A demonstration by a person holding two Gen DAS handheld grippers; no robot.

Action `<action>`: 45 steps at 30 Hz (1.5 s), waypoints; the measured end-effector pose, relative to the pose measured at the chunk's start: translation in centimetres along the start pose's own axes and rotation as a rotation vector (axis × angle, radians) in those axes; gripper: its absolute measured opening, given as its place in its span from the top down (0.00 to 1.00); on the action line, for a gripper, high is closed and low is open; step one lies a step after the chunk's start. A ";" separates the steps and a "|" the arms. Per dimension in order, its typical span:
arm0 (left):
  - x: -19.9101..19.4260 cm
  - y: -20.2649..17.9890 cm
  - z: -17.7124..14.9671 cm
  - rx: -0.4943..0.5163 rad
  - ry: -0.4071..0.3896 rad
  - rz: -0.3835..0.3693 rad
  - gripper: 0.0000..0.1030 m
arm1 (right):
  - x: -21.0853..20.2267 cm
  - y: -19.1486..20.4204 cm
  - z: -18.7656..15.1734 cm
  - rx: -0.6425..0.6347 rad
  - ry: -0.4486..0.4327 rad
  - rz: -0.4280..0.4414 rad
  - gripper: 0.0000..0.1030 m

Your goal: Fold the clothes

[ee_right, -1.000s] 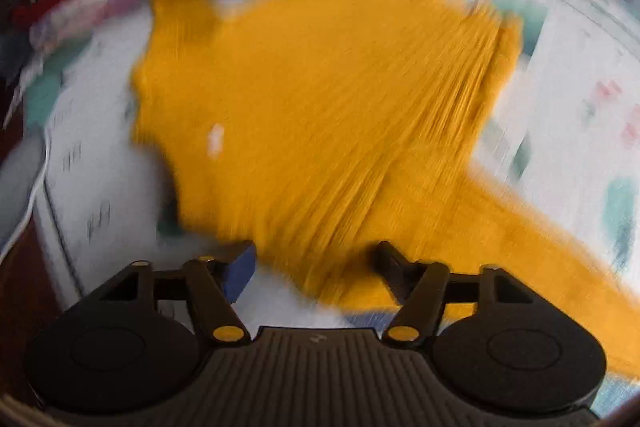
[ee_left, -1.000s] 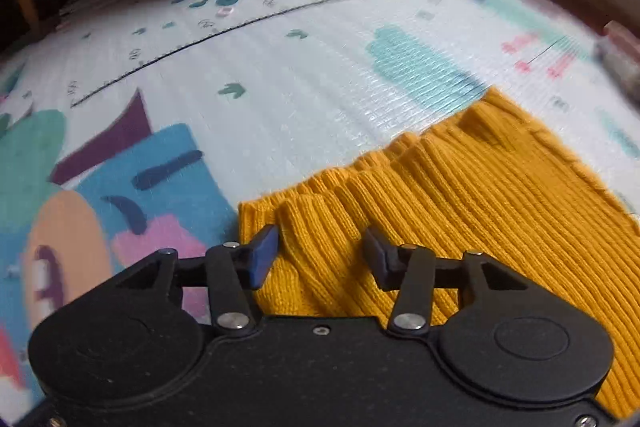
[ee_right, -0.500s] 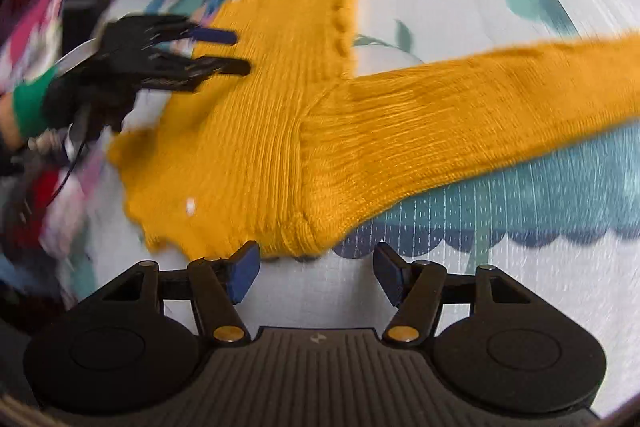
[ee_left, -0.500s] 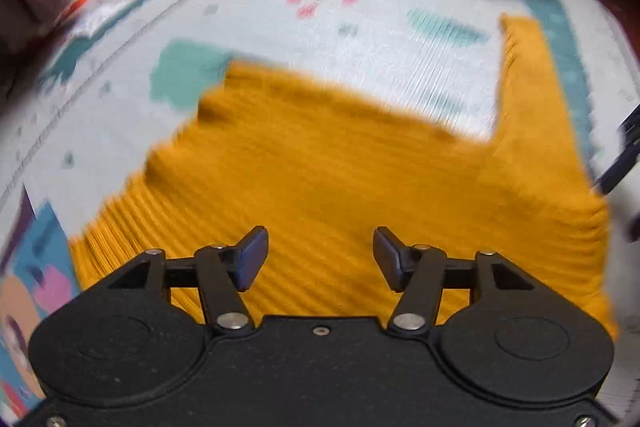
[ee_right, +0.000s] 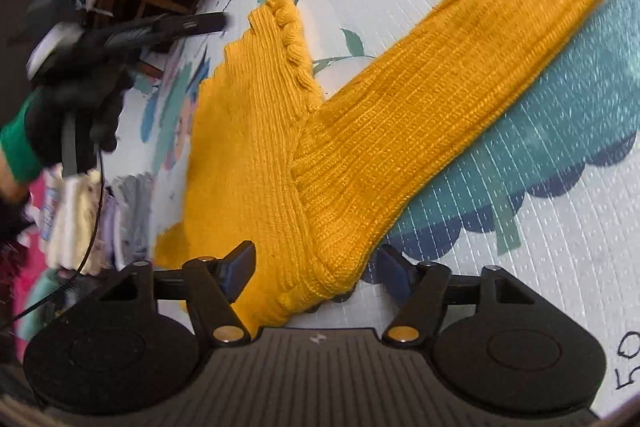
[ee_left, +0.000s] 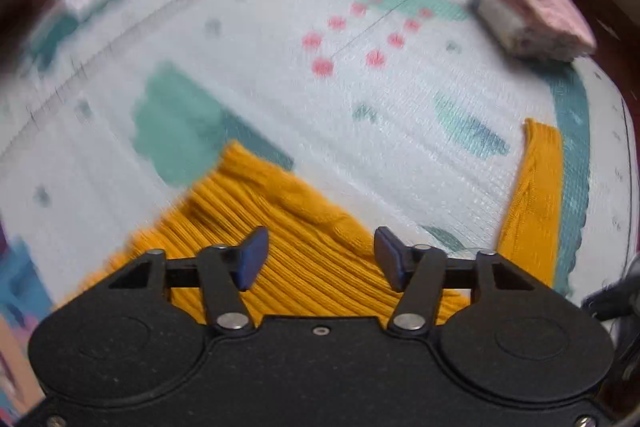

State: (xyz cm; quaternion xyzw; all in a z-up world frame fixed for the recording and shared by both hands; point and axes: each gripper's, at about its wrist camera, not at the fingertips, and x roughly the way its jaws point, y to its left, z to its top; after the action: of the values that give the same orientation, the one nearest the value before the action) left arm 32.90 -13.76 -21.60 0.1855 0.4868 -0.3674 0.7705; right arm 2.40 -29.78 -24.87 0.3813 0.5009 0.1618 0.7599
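Left wrist view: your left gripper [ee_left: 318,257] fills the near edge at 6 o'clock; its jaws are closing, the blue pads apart and pressing on nothing, with the ribbed body of the yellow sweater [ee_left: 288,227] lying flat on the play mat [ee_left: 280,75] seen between them. Towards 3 o'clock one sleeve [ee_left: 534,195] runs away from you along a teal stripe of the mat. Farther out, at 1 o'clock, a folded pink-and-white bundle [ee_left: 532,23] sits near the mat's edge; only this view shows it.

Right wrist view: your right gripper [ee_right: 316,269] sits at 6 o'clock with its jaws opening; the sweater's [ee_right: 260,155] underarm corner lies between the pads, but neither pad presses on it. From there the sleeve [ee_right: 460,67] stretches to 1 o'clock over a teal cloud print, and the body, with its bobbled edge, runs towards 11 o'clock. Only this view shows your gloved left hand [ee_right: 76,95] at 9 o'clock carrying the other gripper above the mat, with a green cuff [ee_right: 18,151] at the wrist and a pile of clothes [ee_right: 80,211] beyond the mat at 8 o'clock.
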 end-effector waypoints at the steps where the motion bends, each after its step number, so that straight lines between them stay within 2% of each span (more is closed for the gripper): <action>1: 0.6 0.0 0.4 -0.015 -0.005 -0.017 0.50 | 0.2 0.6 -0.1 -0.034 -0.002 -0.019 0.35; 2: 1.1 0.0 0.9 -0.025 -0.002 -0.026 0.50 | 0.4 1.3 -0.1 -0.069 -0.004 -0.037 0.41; 4: 2.0 -0.2 1.8 -0.039 0.015 -0.009 0.50 | 0.8 2.2 -0.1 -0.127 -0.013 -0.054 0.47; 6: 3.2 0.1 2.2 -0.091 0.039 0.009 0.50 | 1.3 1.9 0.2 -0.115 -0.011 -0.070 0.52; 7: 3.7 0.3 2.4 -0.122 0.051 0.017 0.50 | 1.4 1.6 0.3 -0.102 -0.011 -0.088 0.62; 8: 4.1 0.5 2.5 -0.152 0.067 0.024 0.50 | 1.3 1.5 0.3 -0.097 -0.018 -0.100 0.67; 11: 5.6 0.3 2.8 -0.198 0.109 0.066 0.54 | 1.4 1.3 0.3 -0.089 -0.015 -0.104 0.66; 14: 5.7 -1.0 2.7 -0.161 0.113 0.141 0.59 | 1.5 1.4 0.2 -0.112 -0.019 -0.119 0.71; 15: 5.4 -1.2 2.7 -0.143 0.107 0.152 0.64 | 1.3 1.4 0.0 -0.136 -0.022 -0.122 0.74; 16: 5.1 -1.2 2.7 -0.127 0.100 0.153 0.73 | 1.1 1.3 -0.1 -0.160 -0.025 -0.125 0.82; 17: 4.8 -1.2 2.7 -0.111 0.092 0.154 0.90 | 0.8 1.4 -0.3 -0.186 -0.030 -0.127 0.84; 18: 4.5 -0.8 2.7 -0.120 0.086 0.140 0.93 | 0.5 1.7 -0.4 -0.221 -0.043 -0.127 0.84; 20: 3.4 0.1 2.6 -0.141 0.063 0.110 0.94 | -0.1 2.5 -0.5 -0.300 -0.069 -0.128 0.85; 25: 0.6 1.9 1.6 -0.171 -0.006 0.020 0.94 | -0.4 7.0 -1.8 -0.665 -0.113 -0.166 0.85; 28: -1.1 3.7 0.2 -0.212 -0.040 -0.034 0.94 | 0.9 9.6 -3.0 -0.883 -0.098 -0.177 0.85; 33: -2.5 8.2 -2.4 -0.296 -0.052 -0.065 0.95 | 2.9 12.8 -6.2 -1.197 -0.007 -0.162 0.85; 36: -2.4 10.4 -4.0 -0.329 -0.073 -0.086 0.95 | 4.4 13.6 -7.6 -1.307 0.069 -0.166 0.85; 38: -1.3 10.7 -4.4 -0.316 -0.076 -0.088 0.95 | 5.5 13.7 -7.7 -1.308 0.114 -0.167 0.85; 42: 0.3 10.0 -4.7 -0.252 -0.097 -0.094 0.95 | 6.1 14.0 -7.3 -1.287 0.141 -0.153 0.85; 45: 0.1 9.8 -4.5 -0.241 -0.148 -0.134 0.95 | 5.7 14.1 -7.5 -1.300 0.114 -0.163 0.85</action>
State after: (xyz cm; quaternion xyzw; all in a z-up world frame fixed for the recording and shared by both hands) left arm 37.45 -4.42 -24.45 0.0315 0.4806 -0.3695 0.7947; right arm 0.22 -13.85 -19.58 -0.2038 0.3682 0.3931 0.8175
